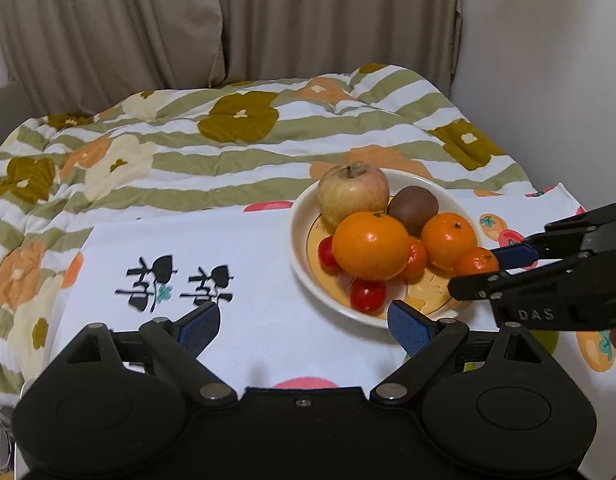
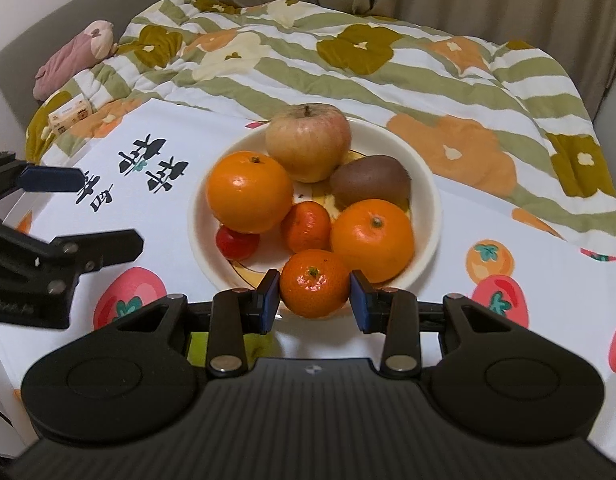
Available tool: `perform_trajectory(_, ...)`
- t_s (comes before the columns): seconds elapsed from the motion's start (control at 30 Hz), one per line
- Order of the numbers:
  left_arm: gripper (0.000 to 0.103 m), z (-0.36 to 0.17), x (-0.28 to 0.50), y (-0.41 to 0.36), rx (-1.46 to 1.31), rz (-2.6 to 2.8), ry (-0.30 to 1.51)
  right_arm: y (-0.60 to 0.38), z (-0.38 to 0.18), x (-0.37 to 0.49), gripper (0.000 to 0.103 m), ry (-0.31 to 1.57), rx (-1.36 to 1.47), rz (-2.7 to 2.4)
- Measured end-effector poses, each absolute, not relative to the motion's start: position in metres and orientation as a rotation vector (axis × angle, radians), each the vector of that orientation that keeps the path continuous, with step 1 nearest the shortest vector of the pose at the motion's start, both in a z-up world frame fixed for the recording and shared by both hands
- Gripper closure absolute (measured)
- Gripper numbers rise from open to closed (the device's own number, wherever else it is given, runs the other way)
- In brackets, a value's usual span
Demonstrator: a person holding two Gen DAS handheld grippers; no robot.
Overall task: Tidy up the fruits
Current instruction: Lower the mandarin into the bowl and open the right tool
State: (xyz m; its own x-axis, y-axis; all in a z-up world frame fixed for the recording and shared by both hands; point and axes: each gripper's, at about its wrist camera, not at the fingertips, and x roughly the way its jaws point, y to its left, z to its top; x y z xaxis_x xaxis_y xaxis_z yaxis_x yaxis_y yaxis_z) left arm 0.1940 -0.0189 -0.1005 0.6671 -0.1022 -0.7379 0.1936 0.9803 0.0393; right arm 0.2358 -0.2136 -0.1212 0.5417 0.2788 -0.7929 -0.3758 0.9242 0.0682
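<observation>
A cream plate (image 2: 432, 200) on the printed white cloth holds an apple (image 2: 308, 142), a kiwi (image 2: 371, 185), two large oranges (image 2: 248, 196) (image 2: 371, 238), a small mandarin (image 2: 306, 227) and a cherry tomato (image 2: 236, 243). My right gripper (image 2: 315, 302) is shut on another small mandarin (image 2: 313, 288) at the plate's near rim, a blue pad on each side. In the left wrist view that right gripper (image 1: 473, 270) reaches in from the right with the mandarin (image 1: 477, 262). My left gripper (image 1: 304, 326) stands open and empty over the cloth, beside the plate (image 1: 304, 216). A second tomato (image 1: 367, 295) lies there.
The white cloth (image 1: 248, 248) with black characters and fruit prints lies on a striped floral quilt (image 1: 188, 148). A pink plush (image 2: 74, 58) and a small box (image 2: 70, 114) sit at the far left. Beige curtains (image 1: 308, 20) hang behind. The left gripper (image 2: 112, 210) enters from the left.
</observation>
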Motion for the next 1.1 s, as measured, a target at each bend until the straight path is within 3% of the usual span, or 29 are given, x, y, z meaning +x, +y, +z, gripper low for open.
perform_trajectory(0.3, 0.009, -0.097, 0.176, -0.008, 0.104, -0.150, 0.807, -0.200, -0.123, 0.237, 0.048, 0.915, -0.092, 0.400)
perform_trajectory(0.47, 0.009, -0.093, 0.168, -0.006, 0.099, -0.146, 0.795, -0.196, -0.111, 0.225, 0.000, 0.861, -0.118, 0.375)
perform_trajectory(1.1, 0.009, -0.057, 0.122, -0.016, 0.097, -0.204, 0.699, -0.222, -0.061, 0.162, 0.000, 0.787, -0.078, 0.225)
